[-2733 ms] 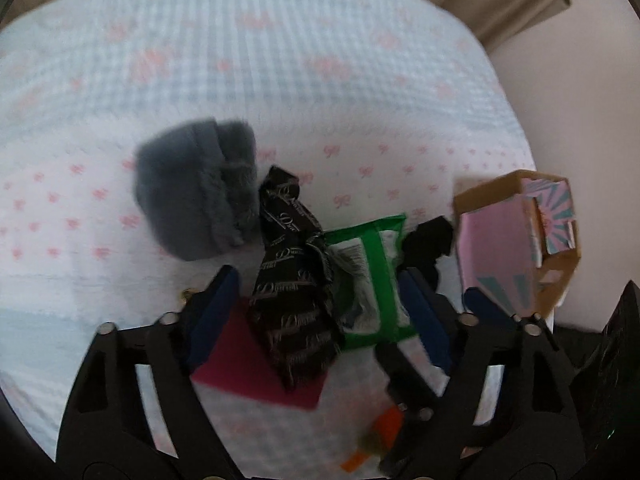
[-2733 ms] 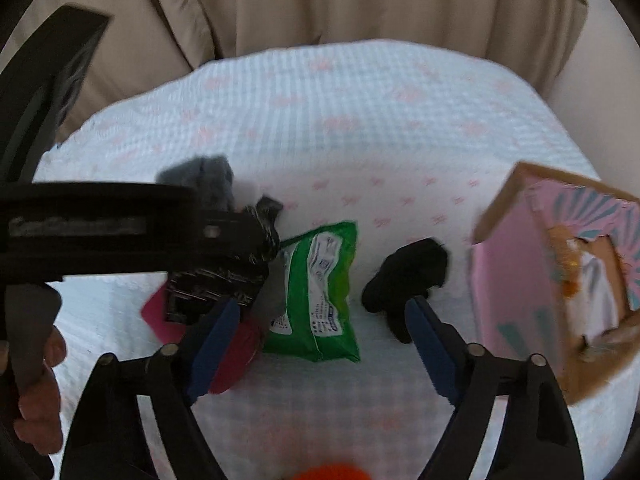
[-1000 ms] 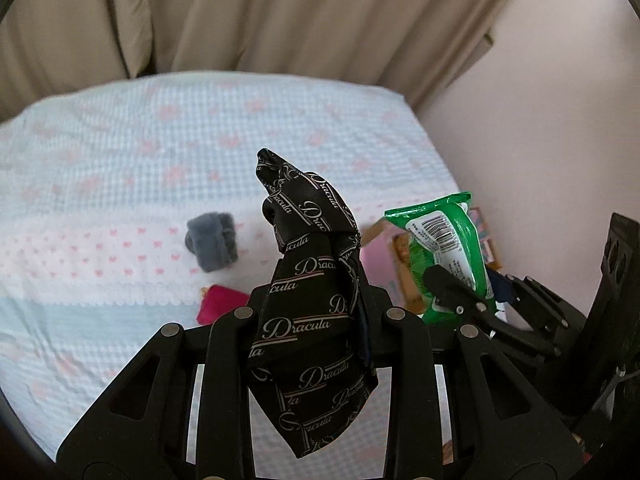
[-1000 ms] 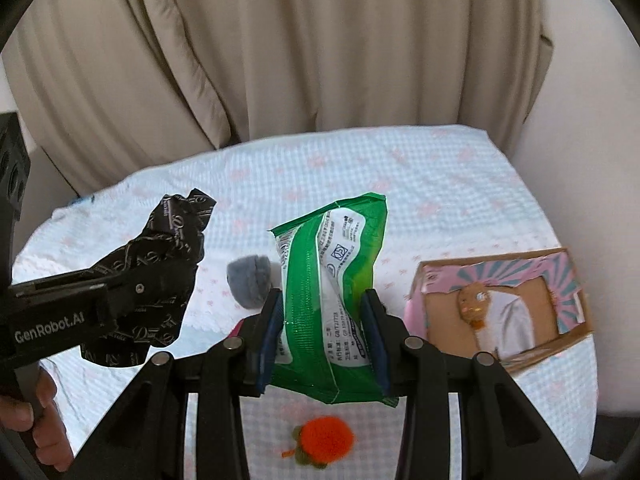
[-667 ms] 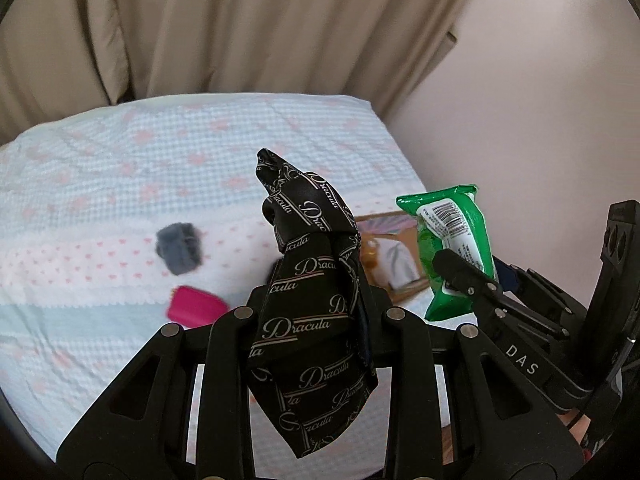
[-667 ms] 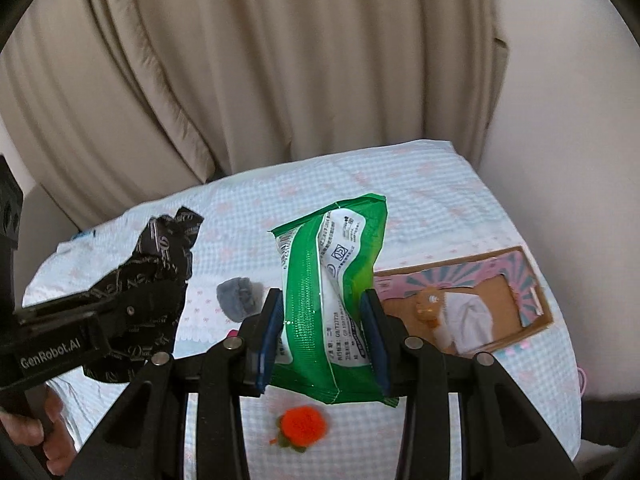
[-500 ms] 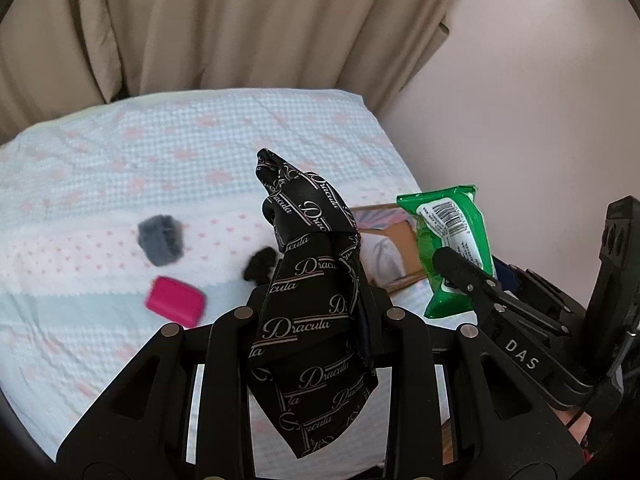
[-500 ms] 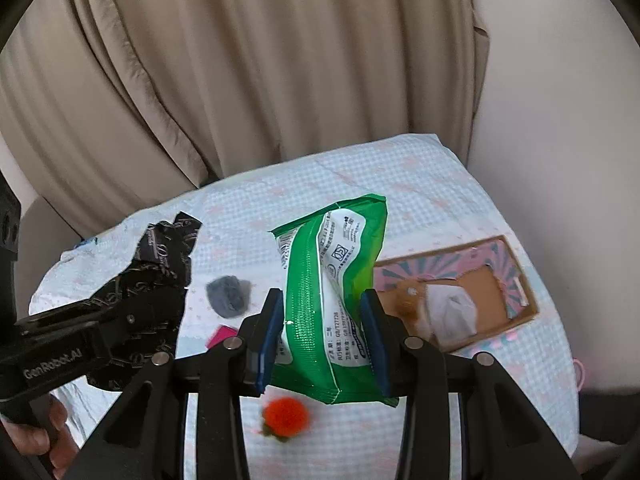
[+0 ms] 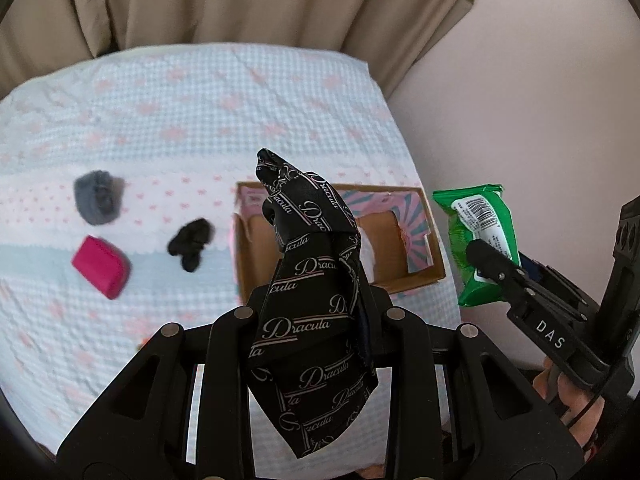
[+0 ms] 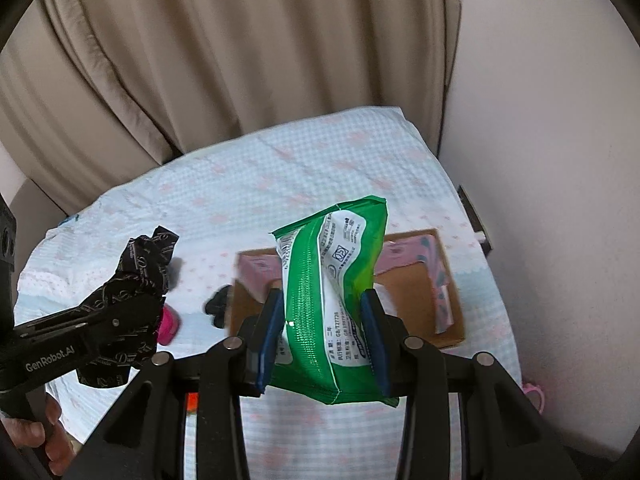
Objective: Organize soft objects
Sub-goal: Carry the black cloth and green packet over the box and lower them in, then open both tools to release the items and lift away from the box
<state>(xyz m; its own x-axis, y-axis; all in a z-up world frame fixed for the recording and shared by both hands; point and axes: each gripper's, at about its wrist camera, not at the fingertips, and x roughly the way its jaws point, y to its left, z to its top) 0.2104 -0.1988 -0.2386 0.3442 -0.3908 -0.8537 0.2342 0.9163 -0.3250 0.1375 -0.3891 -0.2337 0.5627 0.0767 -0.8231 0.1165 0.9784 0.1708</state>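
Above bed (image 9: 200, 120), left gripper (image 9: 316, 312) clamps black cloth (image 9: 312, 280)

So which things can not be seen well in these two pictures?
- Box contents: left wrist view, hidden behind the black Dracula cloth; right wrist view, behind the green pack.
- Orange item: right wrist view, only a sliver behind the right claw.
- Grey fuzzy item: blurred.
- Left claw pads: covered by cloth.
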